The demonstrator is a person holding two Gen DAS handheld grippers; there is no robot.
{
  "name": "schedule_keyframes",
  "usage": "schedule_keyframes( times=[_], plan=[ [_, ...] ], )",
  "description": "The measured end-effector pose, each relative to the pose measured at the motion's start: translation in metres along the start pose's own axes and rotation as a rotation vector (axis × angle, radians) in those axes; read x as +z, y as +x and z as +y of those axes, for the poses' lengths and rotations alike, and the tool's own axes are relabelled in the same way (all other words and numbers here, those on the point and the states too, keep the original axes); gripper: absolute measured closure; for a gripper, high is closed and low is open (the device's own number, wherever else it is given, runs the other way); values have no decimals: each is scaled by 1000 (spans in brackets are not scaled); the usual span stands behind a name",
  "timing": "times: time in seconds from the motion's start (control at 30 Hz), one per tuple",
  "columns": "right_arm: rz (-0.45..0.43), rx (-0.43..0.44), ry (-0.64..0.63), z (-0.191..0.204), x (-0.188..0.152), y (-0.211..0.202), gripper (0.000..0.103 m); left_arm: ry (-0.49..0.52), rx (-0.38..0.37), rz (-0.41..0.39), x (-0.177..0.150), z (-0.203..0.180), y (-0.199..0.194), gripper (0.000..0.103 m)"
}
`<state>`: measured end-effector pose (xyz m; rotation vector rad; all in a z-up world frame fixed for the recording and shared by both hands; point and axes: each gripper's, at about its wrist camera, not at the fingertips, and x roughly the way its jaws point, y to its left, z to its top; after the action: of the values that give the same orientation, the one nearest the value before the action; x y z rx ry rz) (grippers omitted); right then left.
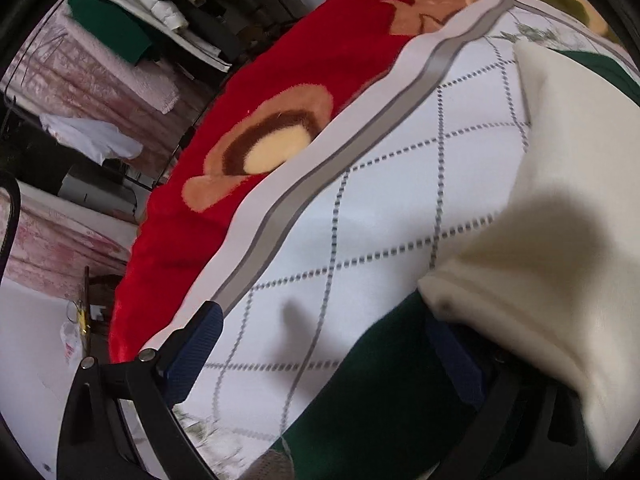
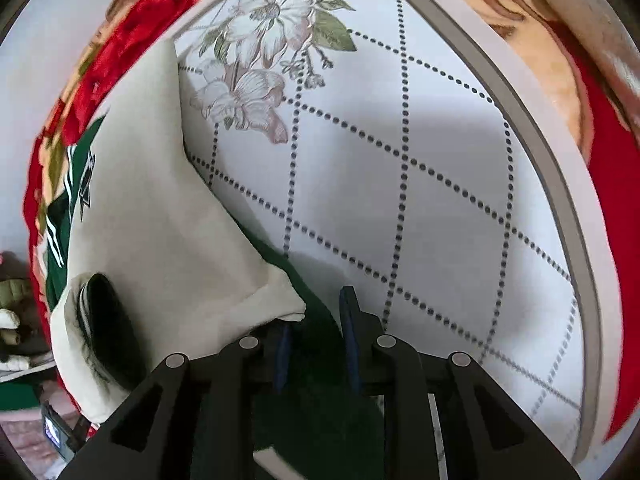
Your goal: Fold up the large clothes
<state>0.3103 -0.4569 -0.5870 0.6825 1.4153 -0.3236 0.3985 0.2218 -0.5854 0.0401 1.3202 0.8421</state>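
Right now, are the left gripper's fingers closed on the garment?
No; the left gripper is wide open, its fingers spread apart, with the green-and-cream garment draped over the right one.

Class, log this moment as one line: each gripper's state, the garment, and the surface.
left gripper: open | right gripper: shut on green-and-cream jacket | surface: white quilted mat | fold: unfinished

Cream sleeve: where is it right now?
In the right wrist view the cream sleeve lies at left on the white mat, its end just ahead of the right tool. Green fabric sits between the tool's fingers.
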Motion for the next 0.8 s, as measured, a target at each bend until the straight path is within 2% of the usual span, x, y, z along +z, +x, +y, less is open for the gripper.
schedule_keyframes(
  times=[0.07,0.13,0.2,0.3,0.33,0.4,0.47,0.53,0.57,0.6,0.63,0.67,0.73,0.8],
  plan=[
    [62,-42,-25,14,-9,-12,75,60,-40,-29,-17,6,-25,0],
    [91,-33,-69,31,-24,-25,68,126,-69,-56,-39,9,-49,0],
    [131,-53,-164,55,-56,-38,48,219,-107,-61,-70,14,-71,0],
    [303,13,-279,97,-125,-32,48,363,-131,-37,-124,14,-92,0],
    [384,44,-306,114,-159,-21,48,401,-126,-25,-140,12,-93,0],
    [472,70,-326,127,-205,-4,48,469,-143,21,-176,5,-90,0],
    [540,51,-347,155,-247,30,48,507,-145,67,-198,-1,-80,0],
    [541,-11,-410,176,-277,59,48,532,-129,74,-216,-6,-68,0],
    [501,-41,-432,181,-284,65,49,537,-126,68,-222,-8,-62,0],
    [441,-66,-423,186,-288,68,69,529,-134,62,-221,-7,-61,0],
    [426,-89,-414,189,-289,70,83,515,-145,67,-219,-5,-59,0],
    [432,-82,-391,191,-289,70,91,492,-166,84,-216,-3,-55,0],
    [452,-18,-352,198,-288,67,92,461,-195,109,-212,2,-50,0],
    [463,24,-423,211,-294,63,92,449,-217,123,-209,6,-46,0]
  ],
)
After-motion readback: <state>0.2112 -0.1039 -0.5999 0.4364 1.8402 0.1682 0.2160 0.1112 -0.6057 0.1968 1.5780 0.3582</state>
